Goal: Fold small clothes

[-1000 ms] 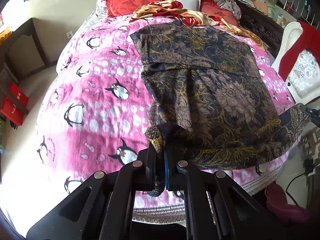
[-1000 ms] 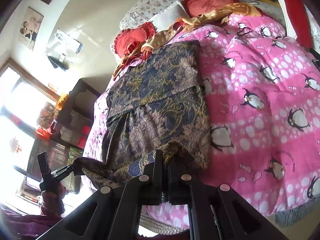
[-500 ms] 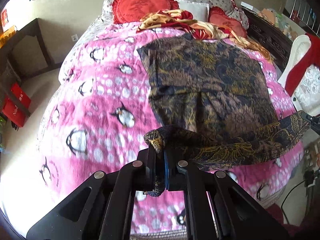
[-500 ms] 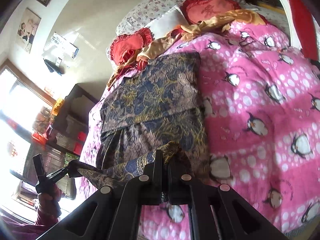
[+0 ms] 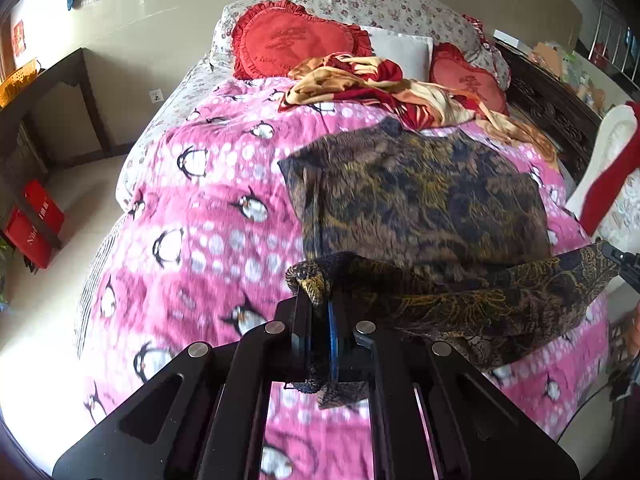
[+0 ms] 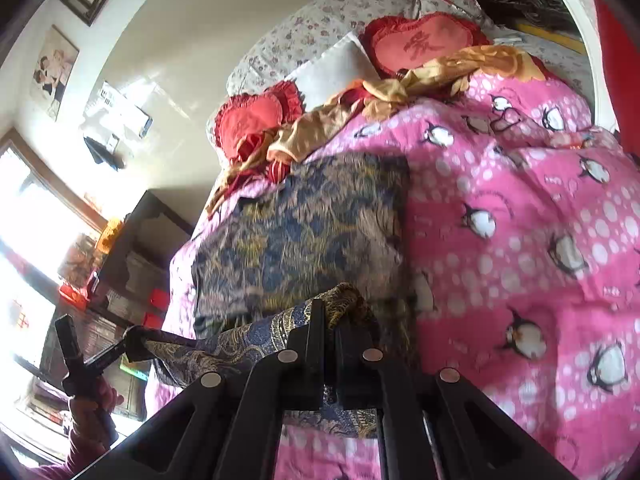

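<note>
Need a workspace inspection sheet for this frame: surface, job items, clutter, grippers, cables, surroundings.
Surface: bed under a pink penguin blanket.
Job's things: dark patterned garment, far part flat on the blanket, near edge lifted and stretched between both grippers.
Clutter: gold-and-red cloth crumpled near the pillows, two red heart cushions, white pillow.
Grippers: left gripper shut on one corner of the garment; right gripper shut on the other corner.
Cables: dark cable hanging at the bed's near right edge.
Surroundings: dark wooden table by the wall, red boxes on the floor, white chair with a red cloth, bright window in the right wrist view.
</note>
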Tool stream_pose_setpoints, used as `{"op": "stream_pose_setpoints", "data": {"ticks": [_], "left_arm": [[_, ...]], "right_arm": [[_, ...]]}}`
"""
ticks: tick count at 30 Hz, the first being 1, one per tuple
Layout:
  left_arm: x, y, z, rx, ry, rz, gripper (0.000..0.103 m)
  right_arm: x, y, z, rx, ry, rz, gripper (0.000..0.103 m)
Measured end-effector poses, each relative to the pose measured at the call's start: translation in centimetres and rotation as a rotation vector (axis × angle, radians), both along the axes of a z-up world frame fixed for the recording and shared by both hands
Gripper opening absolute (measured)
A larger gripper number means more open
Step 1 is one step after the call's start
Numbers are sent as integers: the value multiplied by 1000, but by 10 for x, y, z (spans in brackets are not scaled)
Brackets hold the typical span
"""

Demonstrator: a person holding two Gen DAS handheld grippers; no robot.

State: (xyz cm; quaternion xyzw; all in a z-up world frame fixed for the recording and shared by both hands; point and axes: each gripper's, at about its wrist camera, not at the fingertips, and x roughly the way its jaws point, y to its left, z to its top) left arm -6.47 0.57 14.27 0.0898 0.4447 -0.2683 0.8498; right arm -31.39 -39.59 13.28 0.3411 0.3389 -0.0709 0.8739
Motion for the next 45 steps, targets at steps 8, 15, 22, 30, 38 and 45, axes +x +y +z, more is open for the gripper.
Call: {"op": "stream_pose_setpoints", "data": {"ticks": [8,15,22,30,38,45], "left_arm": [[39,-23,-2,4,-6,28,5],[75,-47,-11,17,6,33,5],[115,-71,-15,1,10,42,5],[154,-95,-34,18,41,69,5],[175,-93,-51,-35,117,67,37],[129,-85,-18,-61,37,-19,56]], "right_arm": [[36,-27,-2,9,0,-21,3],[71,-45,-4,-3,15,-27,3],[101,-67,-6,-3,22,-46,3],[140,-94,-20,2,48,-80,3],[163,-99,-33,-64,99,-80,31],[134,-64,-7,-97,-1,-10,46]]}}
